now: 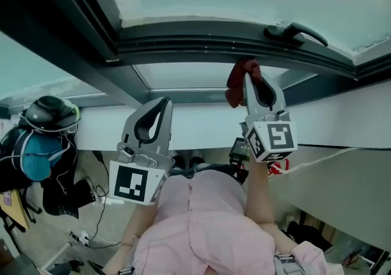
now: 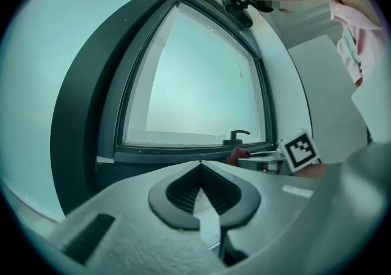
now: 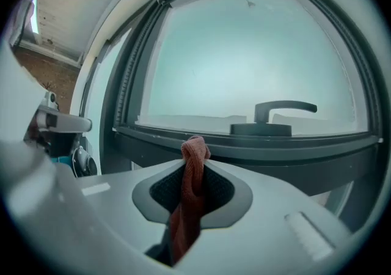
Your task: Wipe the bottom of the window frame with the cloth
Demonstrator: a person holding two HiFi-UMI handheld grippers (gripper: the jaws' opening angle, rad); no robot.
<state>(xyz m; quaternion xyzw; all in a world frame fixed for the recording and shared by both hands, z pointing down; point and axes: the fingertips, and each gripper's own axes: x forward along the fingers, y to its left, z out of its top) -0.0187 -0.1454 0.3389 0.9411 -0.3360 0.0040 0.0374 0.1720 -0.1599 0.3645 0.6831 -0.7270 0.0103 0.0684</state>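
Right gripper view has the right hand-held gripper [image 3: 193, 167] clamped on the red cloth [image 3: 183, 219], just short of the window frame's bottom rail [image 3: 256, 145], left hand-held gripper [image 2: 200, 168] closed on nothing, so I'd guess approach stage, next press on and slide along.

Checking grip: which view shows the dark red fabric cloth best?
Right gripper view: the dark red fabric cloth sits central, pinched between the jaws. Head view shows it bunched, from the side; left gripper view catches only a distant scrap.
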